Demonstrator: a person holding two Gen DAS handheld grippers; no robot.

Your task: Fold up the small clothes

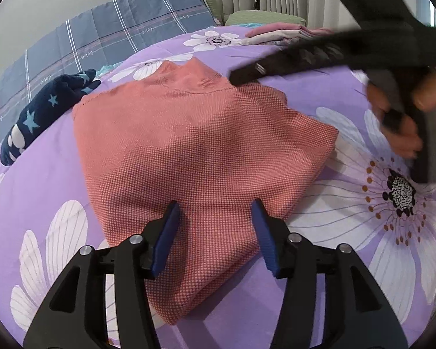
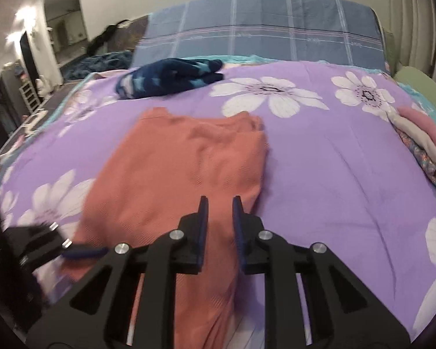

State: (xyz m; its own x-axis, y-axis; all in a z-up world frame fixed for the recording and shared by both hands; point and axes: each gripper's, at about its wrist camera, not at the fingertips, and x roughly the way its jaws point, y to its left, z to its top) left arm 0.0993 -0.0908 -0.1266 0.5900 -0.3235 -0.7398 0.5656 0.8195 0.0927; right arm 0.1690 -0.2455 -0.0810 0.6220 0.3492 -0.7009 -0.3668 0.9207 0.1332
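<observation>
A salmon-pink knit garment (image 1: 200,157) lies partly folded on the bed, on a purple duvet cover (image 1: 319,276) printed with large white flowers. Its sides look brought in to make a long, narrow panel with the collar end away from the cameras, so I judge the lengthwise folds made and the crosswise fold or folds still to do. The left gripper (image 1: 215,224) hovers over the near end of that garment with its jaws spread and nothing between the blue pads; the cloth lies below them, unpinched. The right gripper (image 2: 220,218) is seen from its own camera with its jaws a narrow gap apart and nothing caught in them, poised above the garment's near right part; in the left view it appears as a blurred black shape held in a hand (image 1: 398,128) over the garment's far right side. At the bed's far right edge a small stack of clothes (image 2: 421,142), pink, beige and patterned, looks already folded, which suggests part of the job is done. A navy garment with light blue stars (image 1: 43,113) sits crumpled at the far left, apparently not yet folded. For writing, the blue plaid quilt (image 1: 107,37) behind the bed carries the small repeated word "love" along its stripes; no brand tags or labels can be read on any of the clothes.
</observation>
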